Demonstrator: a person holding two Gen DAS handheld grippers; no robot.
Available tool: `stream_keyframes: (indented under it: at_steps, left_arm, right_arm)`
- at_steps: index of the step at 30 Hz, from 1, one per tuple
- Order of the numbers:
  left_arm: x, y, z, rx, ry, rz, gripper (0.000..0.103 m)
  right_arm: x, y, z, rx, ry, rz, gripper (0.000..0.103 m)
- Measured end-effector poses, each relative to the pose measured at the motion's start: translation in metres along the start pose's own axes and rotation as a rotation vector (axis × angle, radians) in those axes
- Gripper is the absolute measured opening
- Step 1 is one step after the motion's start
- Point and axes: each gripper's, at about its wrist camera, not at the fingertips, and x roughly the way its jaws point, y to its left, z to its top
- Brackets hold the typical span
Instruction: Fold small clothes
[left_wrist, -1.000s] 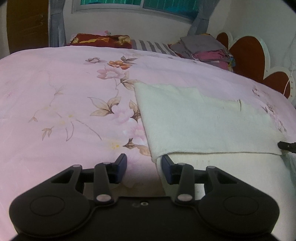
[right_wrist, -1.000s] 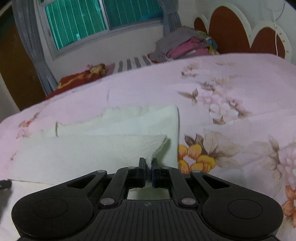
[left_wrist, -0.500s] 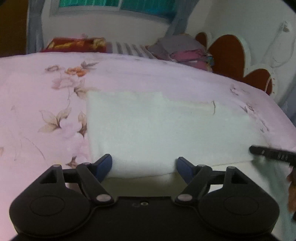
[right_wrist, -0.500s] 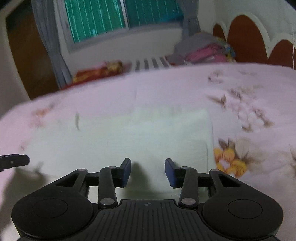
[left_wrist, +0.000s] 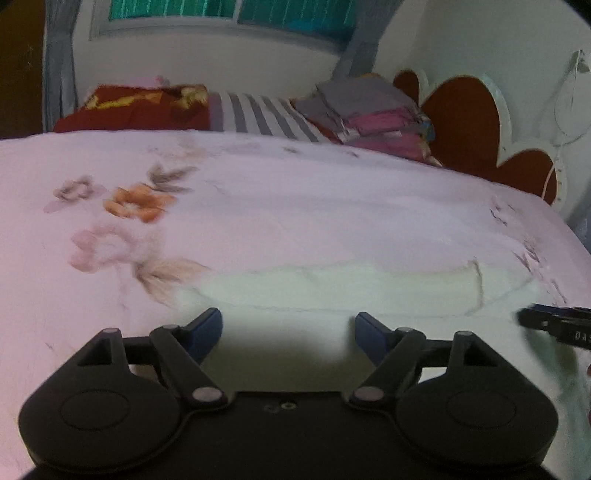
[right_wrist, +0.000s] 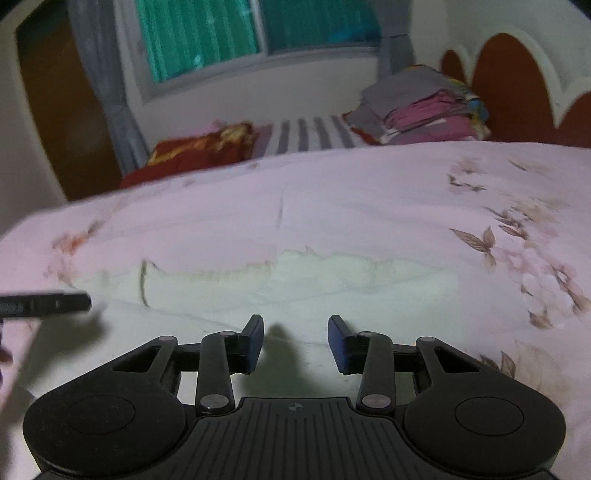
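Both grippers, L (left_wrist: 288, 334) & R (right_wrist: 295, 341), jaws spread, empty. Cream cloth (left_wrist: 332, 291) lies folded on pink bedspread (left_wrist: 258, 203) directly ahead, long axis crosswise, spanning both grippers; neither nearer.

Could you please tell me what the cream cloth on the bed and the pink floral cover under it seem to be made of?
The cream cloth looks like soft, matte terry or fleece: its surface is nappy and its far edge ragged.

The pink floral cover looks like smooth, thin woven fabric, perhaps cotton: printed flowers, fine creases, no pile. Blur leaves both uncertain.

Pink floral bed (left_wrist: 295, 206) carries cream cloth (left_wrist: 369, 291) (flat), folded clothes pile (left_wrist: 373, 114).
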Motion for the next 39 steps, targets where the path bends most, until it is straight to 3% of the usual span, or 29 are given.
stream_keyframes:
  at_steps: [2,4,6,9,12,15,17,20,22,24,27,30,33,36,39]
  left_arm:
    - [-0.009,0.009,0.000,-0.043,-0.004,-0.020,0.077]
    - [-0.021,0.001,-0.001,-0.041,-0.031,0.008,0.077]
    - [-0.029,-0.017,-0.004,-0.039,-0.064,-0.036,0.080]
    - [-0.026,-0.063,-0.014,0.036,-0.068,-0.075,0.081]
    - [-0.014,-0.089,-0.025,0.094,-0.033,-0.085,0.081]
    - [-0.011,-0.085,-0.034,0.143,-0.017,-0.036,0.080]
    - [-0.019,-0.068,-0.038,0.147,-0.026,-0.003,0.080]
    - [-0.031,-0.043,-0.043,0.125,-0.024,0.057,0.080]
    - [-0.033,-0.037,-0.041,0.095,-0.021,0.053,0.080]
    - [-0.042,-0.047,-0.039,0.080,-0.040,0.065,0.080]
    - [-0.059,-0.075,-0.044,0.084,-0.095,0.012,0.082]
    - [-0.056,-0.104,-0.058,0.132,-0.071,-0.031,0.082]
    - [-0.049,-0.114,-0.070,0.171,-0.032,-0.016,0.081]
    - [-0.056,-0.095,-0.076,0.154,-0.044,0.005,0.081]
    - [-0.064,-0.073,-0.079,0.141,-0.046,0.026,0.081]
  right_arm:
    - [0.007,-0.027,0.002,0.033,0.011,-0.125,0.040]
    - [0.003,-0.058,0.004,0.153,0.006,-0.125,0.040]
    - [-0.006,-0.055,0.009,0.149,-0.021,-0.116,0.040]
    - [-0.013,-0.016,0.011,0.089,-0.044,0.019,0.040]
    - [-0.001,0.034,0.004,-0.011,0.006,0.130,0.040]
    - [0.012,0.053,-0.009,-0.092,0.049,0.138,0.040]
    - [0.010,0.040,-0.013,-0.087,0.042,0.126,0.039]
    - [-0.003,-0.005,-0.015,-0.025,0.015,-0.028,0.039]
    - [-0.009,-0.039,-0.017,0.040,0.019,-0.137,0.040]
    - [-0.014,-0.053,-0.017,0.112,0.022,-0.102,0.040]
    - [-0.032,-0.032,-0.014,0.071,-0.042,-0.093,0.040]
    - [-0.041,0.004,-0.024,0.026,-0.035,0.025,0.040]
    - [-0.039,0.040,-0.045,-0.054,0.014,0.131,0.040]
    - [-0.035,0.040,-0.052,-0.082,0.022,0.133,0.040]
    - [-0.040,0.004,-0.049,-0.037,0.005,0.015,0.040]
